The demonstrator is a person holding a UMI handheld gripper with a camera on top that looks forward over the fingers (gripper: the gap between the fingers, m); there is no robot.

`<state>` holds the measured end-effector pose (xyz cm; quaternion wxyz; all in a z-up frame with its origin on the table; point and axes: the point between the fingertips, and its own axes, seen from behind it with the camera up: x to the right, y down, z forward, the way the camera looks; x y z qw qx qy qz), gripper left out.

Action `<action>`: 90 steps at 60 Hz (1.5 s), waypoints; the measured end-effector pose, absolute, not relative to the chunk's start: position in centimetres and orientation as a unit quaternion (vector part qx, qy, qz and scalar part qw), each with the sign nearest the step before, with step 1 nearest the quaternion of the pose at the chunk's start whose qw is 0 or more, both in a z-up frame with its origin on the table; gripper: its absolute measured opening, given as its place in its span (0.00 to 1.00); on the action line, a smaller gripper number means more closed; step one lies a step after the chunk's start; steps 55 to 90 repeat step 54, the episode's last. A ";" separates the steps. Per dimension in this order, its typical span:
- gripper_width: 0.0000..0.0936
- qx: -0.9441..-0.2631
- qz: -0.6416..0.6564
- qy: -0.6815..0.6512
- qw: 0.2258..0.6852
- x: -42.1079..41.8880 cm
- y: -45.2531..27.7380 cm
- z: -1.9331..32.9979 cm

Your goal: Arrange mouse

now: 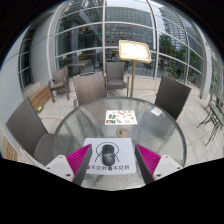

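While the jaws stand wide apart with nothing between them, the gripper (108,163) hovers over the near rim of a round glass table (70,125), one magenta pad (76,160) on each finger.

Item: mouse (108,155), dark, rounded, lying just ahead of the jaws on a white sheet (108,168) with printed lettering too small to read. It sits roughly midway between the two fingers, not touched by either.

Handling, by judgement: a light, rigid plastic shell, smooth and likely a little slippery; not fragile under a moderate squeeze. Best taken across its two long flanks near the middle, clear of the buttons, so it does not pivot or squirt out forward.

Further out: a small card or leaflet (124,115) with green marks, well apart from the mouse on the far part of the glass. Chairs (172,96) ring the table. Beyond, a lectern-like stand (133,53) and tall glazed walls.
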<state>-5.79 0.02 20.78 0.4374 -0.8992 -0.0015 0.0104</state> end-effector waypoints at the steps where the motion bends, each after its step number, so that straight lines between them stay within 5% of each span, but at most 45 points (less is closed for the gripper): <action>1: 0.92 -0.898 0.011 -0.001 0.440 -5.7 -0.6 21.1; 15: 0.91 -0.886 0.018 0.006 0.463 -3.1 -7.9 23.4; 32: 0.90 -0.893 0.013 0.008 0.451 -1.0 -13.6 22.3; 90: 0.91 -0.897 0.020 0.020 0.441 -0.5 -16.0 20.5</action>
